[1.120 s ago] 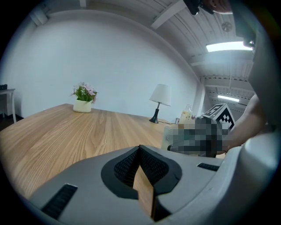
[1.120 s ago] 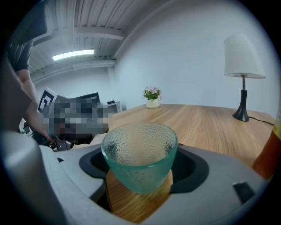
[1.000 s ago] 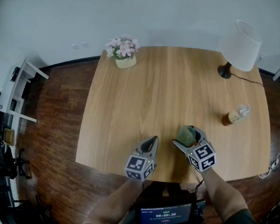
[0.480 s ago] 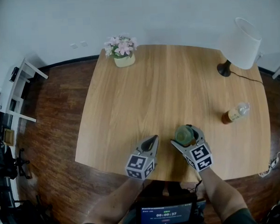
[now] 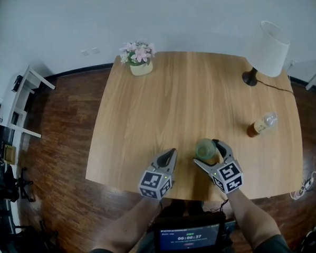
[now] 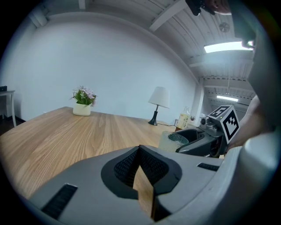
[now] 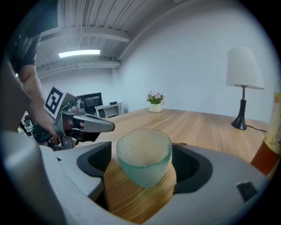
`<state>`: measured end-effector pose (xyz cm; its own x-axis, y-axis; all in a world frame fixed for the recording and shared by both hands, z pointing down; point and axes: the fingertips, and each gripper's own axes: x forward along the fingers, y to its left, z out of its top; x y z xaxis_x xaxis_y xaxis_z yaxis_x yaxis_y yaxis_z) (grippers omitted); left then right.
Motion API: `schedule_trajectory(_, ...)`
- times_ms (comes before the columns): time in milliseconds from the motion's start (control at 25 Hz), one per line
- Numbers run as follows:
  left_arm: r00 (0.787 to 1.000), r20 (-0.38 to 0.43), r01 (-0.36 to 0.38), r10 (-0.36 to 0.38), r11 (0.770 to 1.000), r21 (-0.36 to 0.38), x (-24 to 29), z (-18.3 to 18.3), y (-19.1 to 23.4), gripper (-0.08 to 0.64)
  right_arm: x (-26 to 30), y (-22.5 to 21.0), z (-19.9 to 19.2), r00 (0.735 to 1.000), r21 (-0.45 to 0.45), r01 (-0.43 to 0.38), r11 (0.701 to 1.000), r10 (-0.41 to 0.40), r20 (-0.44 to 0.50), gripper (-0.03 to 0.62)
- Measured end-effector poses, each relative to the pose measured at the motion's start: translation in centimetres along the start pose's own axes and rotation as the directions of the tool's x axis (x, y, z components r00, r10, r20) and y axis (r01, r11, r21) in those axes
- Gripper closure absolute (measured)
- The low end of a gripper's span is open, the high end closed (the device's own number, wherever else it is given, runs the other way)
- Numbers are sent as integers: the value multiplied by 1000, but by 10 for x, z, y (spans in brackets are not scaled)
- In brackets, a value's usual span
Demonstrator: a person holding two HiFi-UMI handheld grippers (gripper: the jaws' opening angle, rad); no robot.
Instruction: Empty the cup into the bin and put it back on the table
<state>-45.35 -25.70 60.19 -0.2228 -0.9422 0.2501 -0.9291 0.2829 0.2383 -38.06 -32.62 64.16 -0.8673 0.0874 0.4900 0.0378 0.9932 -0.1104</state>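
Wooden tabletop (image 5: 188, 95), near edge: both forearms (image 5: 129, 225) reach in from below (elbows cut off), left tool (image 5: 169, 154) closed and empty, right tool (image 5: 207, 152) tilted down, its jaws just opened wide around the upright glass cup (image 5: 205, 147) standing there, pads clear of it

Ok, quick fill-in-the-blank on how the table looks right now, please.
The glass cup stands upright on the wooden ___.
Its jaws together, the left tool holds ___.
Beyond the bottle stands a ___ with a white shade.
Missing: table; nothing; lamp.
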Motion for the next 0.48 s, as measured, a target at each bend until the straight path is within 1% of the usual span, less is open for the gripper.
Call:
schedule_trajectory(120,1000,26,3,-3,1000,2,-3,11,-8,568,-16,-1,7,1000,7,16,1000,-16,21,152)
schedule_trajectory(200,999,47,18,-19,1000,10,-4,21,-18,568,-28,-3,14,999,14,33,999,-34,38,153)
schedule_trajectory(320,995,78,51,-54,998,35,-10,35,-36,568,-44,0,26,997,20,34,999,-35,73,153)
schedule_trajectory(480,990,122,62,-68,997,55,-26,52,-55,568,-73,4,43,990,27,29,999,-33,138,153)
